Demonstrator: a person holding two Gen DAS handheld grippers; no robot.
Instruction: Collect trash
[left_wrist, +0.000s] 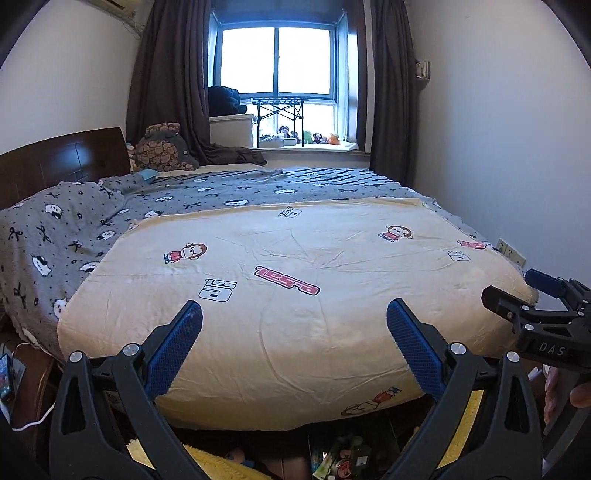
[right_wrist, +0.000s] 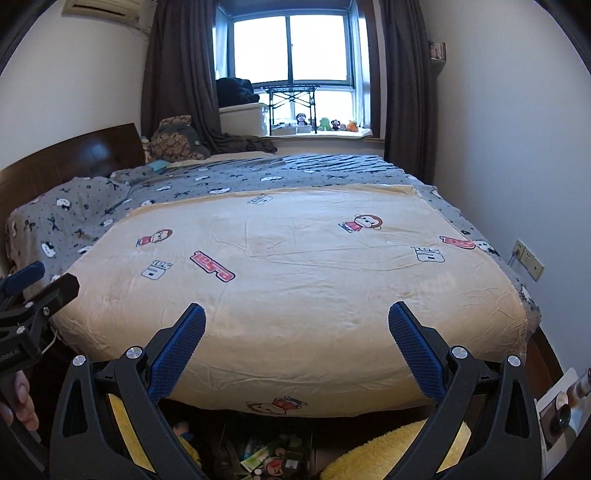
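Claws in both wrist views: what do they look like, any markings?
Both match: black skeletal frames with silver pivot screws and blue, mesh-textured fingers. The left claw and right claw share this build. Seen from the side, the right claw's body carries white lettering "DAS".

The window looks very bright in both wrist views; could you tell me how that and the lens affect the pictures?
Left wrist view: window blown out white, curtains dark, walls bowed by fisheye. Right wrist view: same glare at the window, clutter under the bed in shadow.
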